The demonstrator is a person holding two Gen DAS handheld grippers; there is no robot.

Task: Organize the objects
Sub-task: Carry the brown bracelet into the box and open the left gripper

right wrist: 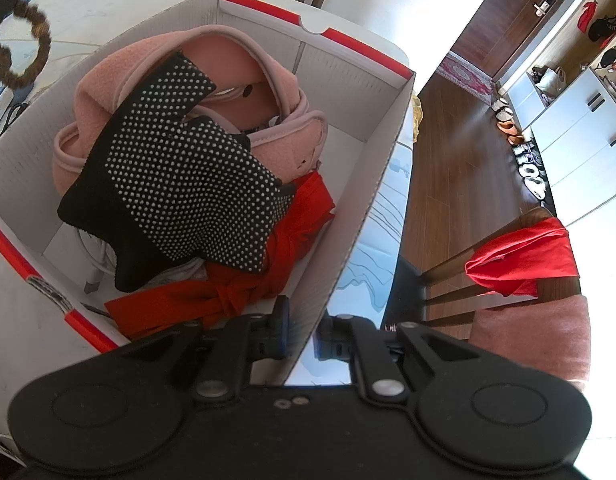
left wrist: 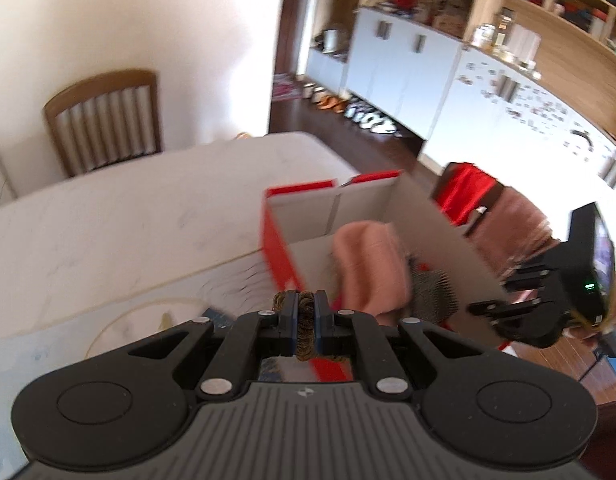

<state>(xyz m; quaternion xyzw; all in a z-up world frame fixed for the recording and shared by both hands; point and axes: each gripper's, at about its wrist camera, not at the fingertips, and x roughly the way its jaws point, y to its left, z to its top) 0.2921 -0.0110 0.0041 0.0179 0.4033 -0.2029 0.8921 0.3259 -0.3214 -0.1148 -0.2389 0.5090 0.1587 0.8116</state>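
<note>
Left hand-held gripper (left wrist: 306,312) pinching brown scrunchie (left wrist: 305,330) beside box (left wrist: 275,256)

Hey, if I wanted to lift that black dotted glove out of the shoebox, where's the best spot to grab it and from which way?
Judging by how it lies, come from straight above: the black dotted glove rests on top of the pink fleece and red cloth, inside the box walls. Pinch the plain black cuff end nearest the camera, where its edge looks free of the other items.
</note>
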